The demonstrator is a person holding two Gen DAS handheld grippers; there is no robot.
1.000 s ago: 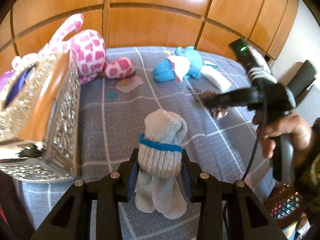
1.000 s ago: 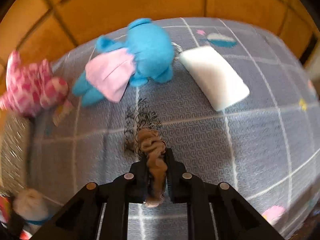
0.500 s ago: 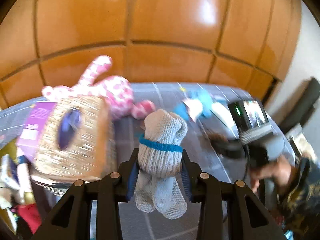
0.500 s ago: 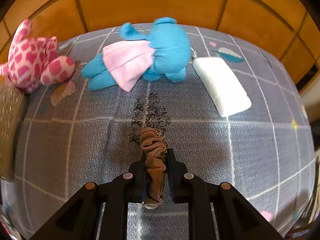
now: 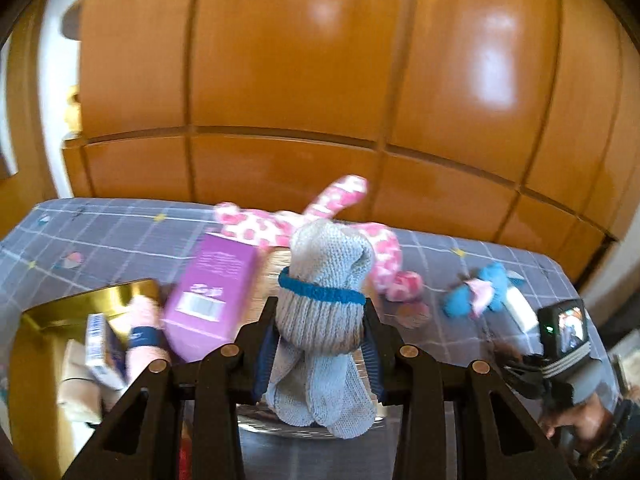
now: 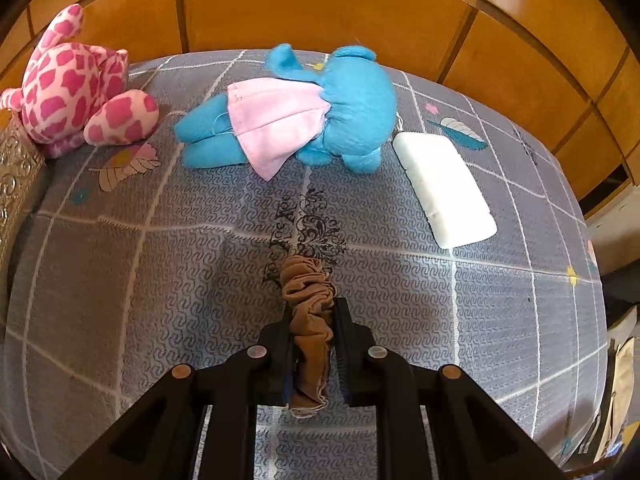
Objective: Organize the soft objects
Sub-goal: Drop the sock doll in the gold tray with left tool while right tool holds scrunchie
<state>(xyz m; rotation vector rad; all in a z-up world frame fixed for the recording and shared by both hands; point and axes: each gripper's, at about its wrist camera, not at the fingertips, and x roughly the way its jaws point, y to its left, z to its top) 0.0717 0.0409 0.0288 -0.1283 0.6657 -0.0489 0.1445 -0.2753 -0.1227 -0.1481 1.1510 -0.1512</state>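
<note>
My left gripper (image 5: 320,320) is shut on a rolled grey sock with a blue band (image 5: 324,320), held up over the bed. Behind it lie a pink spotted plush (image 5: 360,236) and, further right, a blue plush with a pink mask (image 5: 480,292). My right gripper (image 6: 312,316) is shut on a bunched brown stocking (image 6: 308,304), just above the grey patterned bedspread (image 6: 140,280). Ahead of it lie the blue plush (image 6: 352,100) wearing a pink mask (image 6: 276,120), a white sponge (image 6: 444,188) and the pink spotted plush (image 6: 76,92).
A gold tin (image 5: 48,344) with small boxes, a purple box (image 5: 216,288) and a rolled pink item sits at the lower left of the left wrist view. A glittery box edge (image 6: 16,176) shows at the left. Wooden panelling (image 5: 320,60) backs the bed. The other hand-held gripper's camera (image 5: 564,332) is at the right.
My left gripper rose and swung left with the grey sock, so the gold tin and purple box came into view. My right gripper shifted slightly, still holding the brown stocking.
</note>
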